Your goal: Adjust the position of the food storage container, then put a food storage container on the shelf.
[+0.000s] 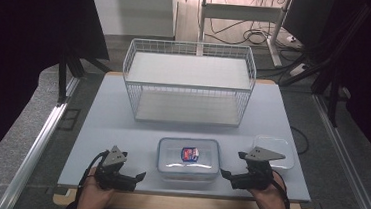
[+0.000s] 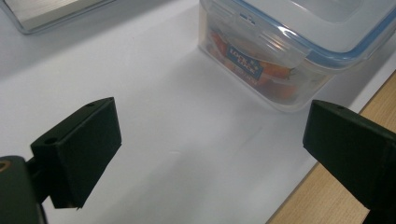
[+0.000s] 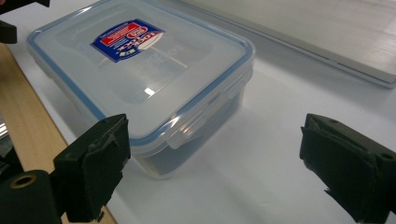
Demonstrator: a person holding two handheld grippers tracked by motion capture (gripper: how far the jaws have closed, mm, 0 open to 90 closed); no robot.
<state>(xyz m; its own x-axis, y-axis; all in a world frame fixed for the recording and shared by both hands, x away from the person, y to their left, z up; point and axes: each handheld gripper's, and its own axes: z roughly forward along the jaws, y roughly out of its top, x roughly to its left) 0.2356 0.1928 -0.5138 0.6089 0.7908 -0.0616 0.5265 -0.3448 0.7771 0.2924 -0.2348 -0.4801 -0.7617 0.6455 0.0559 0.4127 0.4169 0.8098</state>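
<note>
A clear plastic box (image 1: 188, 157) with a blue-rimmed snap lid and a red and blue label stands near the table's front edge, between my two grippers. My left gripper (image 1: 135, 177) lies to its left, pointing at it, jaws open and empty. In the left gripper view the box (image 2: 280, 60) sits ahead and to the right of the open left gripper (image 2: 210, 149). My right gripper (image 1: 231, 164) is just right of the box, also open. In the right gripper view the box (image 3: 140, 70) is ahead and left of the open right gripper (image 3: 215, 163), with nothing between the pads.
A white wire basket (image 1: 189, 80) with a flat shelf stands at the back middle of the pale table (image 1: 112, 114). A shallow clear tray (image 1: 272, 151) lies behind the right gripper. The table's wooden front edge (image 1: 185, 204) runs just below both hands.
</note>
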